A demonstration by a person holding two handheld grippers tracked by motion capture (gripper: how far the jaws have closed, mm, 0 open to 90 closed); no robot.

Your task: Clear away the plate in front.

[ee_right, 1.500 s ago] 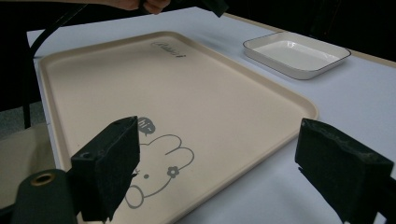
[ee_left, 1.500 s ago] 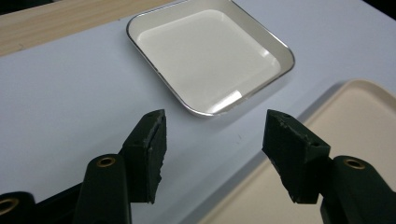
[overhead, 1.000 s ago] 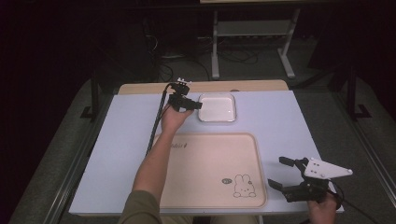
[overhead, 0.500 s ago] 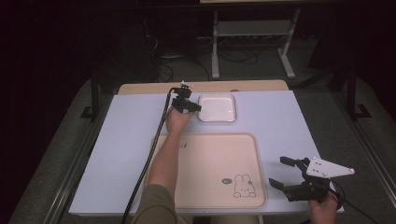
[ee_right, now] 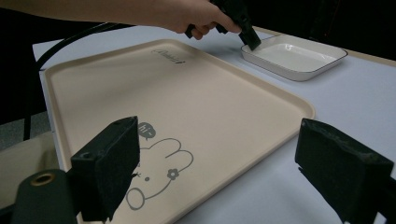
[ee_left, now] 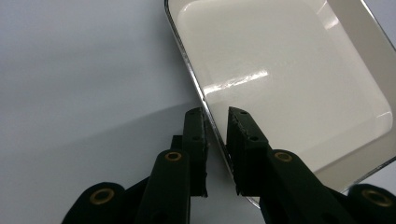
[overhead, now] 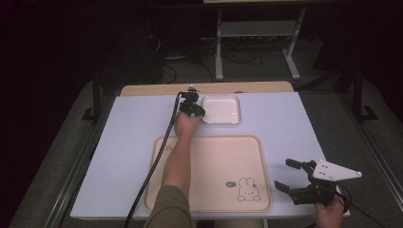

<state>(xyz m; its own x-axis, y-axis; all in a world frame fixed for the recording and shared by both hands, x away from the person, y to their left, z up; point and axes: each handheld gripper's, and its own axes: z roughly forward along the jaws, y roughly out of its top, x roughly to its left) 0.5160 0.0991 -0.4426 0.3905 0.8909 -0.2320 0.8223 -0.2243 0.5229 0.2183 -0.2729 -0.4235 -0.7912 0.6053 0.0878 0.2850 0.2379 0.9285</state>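
Pinching the shallow white square dish's (ee_left: 289, 79) rim goes the left gripper (ee_left: 215, 122); right gripper (overhead: 291, 175) hangs wide open beside the beige plastic tray (overhead: 214, 161).

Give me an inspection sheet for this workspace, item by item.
Surface: pale table top, no spills seen.
Job's things: white square dish at the far side; beige tray with a rabbit print, nothing on it.
Clutter: nothing seen.
Grippers: left gripper straddles the dish's rim, jaws nearly shut; right gripper open beside the tray, holding nothing.
Cables: black cable trails across table and tray.
Surroundings: dark floor, metal stand behind.
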